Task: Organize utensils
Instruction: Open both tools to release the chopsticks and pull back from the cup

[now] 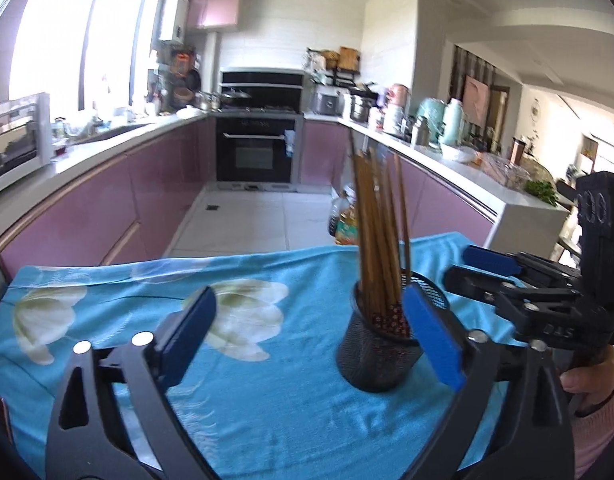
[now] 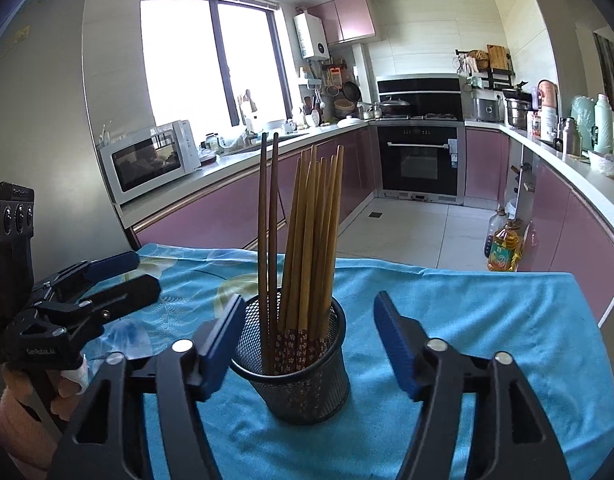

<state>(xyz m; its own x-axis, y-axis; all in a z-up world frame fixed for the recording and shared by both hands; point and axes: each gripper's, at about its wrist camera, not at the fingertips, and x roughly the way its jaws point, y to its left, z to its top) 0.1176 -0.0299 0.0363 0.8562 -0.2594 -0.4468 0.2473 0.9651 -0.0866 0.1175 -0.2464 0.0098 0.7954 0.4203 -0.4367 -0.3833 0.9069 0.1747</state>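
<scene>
Now both my tongs stand spread and hold nothing. My right gripper (image 2: 307, 344) has the black mesh cup (image 2: 295, 376) between its blue pads (image 2: 395, 344), nearer the left pad, but neither presses on it. The chopsticks (image 2: 307, 248) stand upright in that cup: a lighter bundle with patterned ends, and two darker ones beside it to the left. My left gripper (image 1: 311, 340) opens over the blue flowered cloth (image 1: 267, 400), the cup just behind its right pad. Both hands sit at the cloth's near edge, either side of the cup.
</scene>
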